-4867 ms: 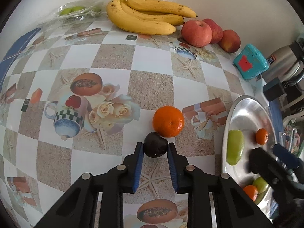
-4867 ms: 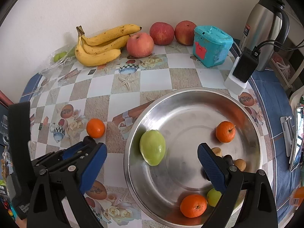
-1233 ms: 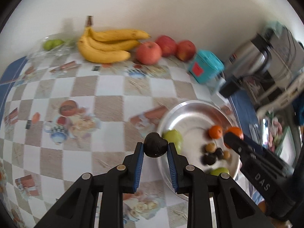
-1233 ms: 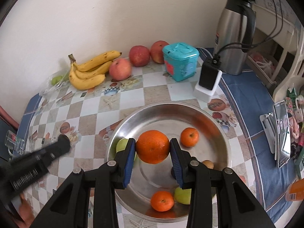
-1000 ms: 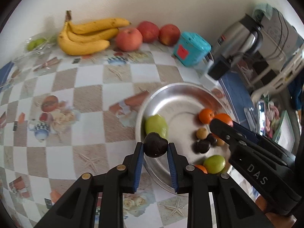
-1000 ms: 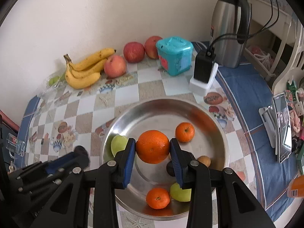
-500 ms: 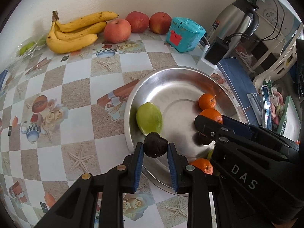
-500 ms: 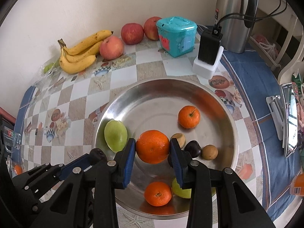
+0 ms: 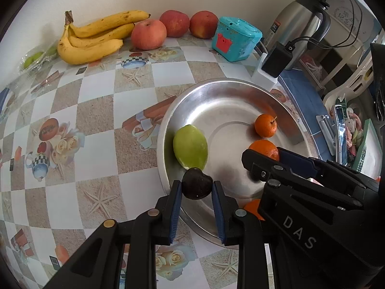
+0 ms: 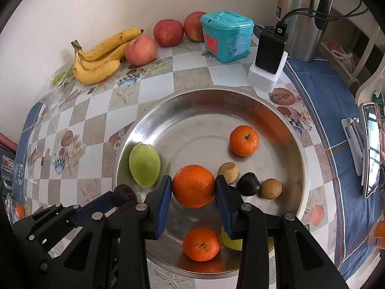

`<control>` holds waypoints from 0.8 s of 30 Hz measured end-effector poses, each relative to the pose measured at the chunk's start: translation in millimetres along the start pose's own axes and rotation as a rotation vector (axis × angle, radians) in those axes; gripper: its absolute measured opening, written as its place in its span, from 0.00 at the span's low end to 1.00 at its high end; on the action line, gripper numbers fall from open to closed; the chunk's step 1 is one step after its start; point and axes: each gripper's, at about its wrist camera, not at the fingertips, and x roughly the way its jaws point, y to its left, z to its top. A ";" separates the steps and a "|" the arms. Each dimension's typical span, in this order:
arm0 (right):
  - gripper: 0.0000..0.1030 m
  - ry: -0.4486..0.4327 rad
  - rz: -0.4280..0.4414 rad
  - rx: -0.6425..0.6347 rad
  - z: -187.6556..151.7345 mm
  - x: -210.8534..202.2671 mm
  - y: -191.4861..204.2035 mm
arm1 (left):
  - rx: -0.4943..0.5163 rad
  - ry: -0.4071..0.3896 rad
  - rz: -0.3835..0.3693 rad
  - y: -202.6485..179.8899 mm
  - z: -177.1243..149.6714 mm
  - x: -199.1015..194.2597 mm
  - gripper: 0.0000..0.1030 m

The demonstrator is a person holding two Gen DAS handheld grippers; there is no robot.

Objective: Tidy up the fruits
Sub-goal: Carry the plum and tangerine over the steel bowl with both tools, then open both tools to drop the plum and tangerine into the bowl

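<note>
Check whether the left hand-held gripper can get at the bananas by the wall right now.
Probably not: the left hand-held gripper is shut on a dark fruit, though nothing stands before the bananas.

"DAS" in pale capitals on black body of right gripper (image 9: 276, 155), seen in left wrist view. Small label on steel kettle (image 9: 299, 19) present, print too small to read. No other legible text.
</note>
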 end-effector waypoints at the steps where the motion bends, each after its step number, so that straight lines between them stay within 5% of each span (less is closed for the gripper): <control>1: 0.38 0.003 -0.001 -0.005 -0.1 0.7 0.7 | 0.000 0.001 0.001 0.0 -0.1 0.2 0.27; 17: 0.44 -0.020 -0.007 -0.013 2.7 -7.4 3.9 | -0.011 0.007 -0.002 2.4 2.9 -2.5 0.38; 24: 0.44 -0.020 -0.011 0.008 2.9 -7.7 -0.4 | -0.099 0.021 0.021 24.0 6.8 -2.4 0.39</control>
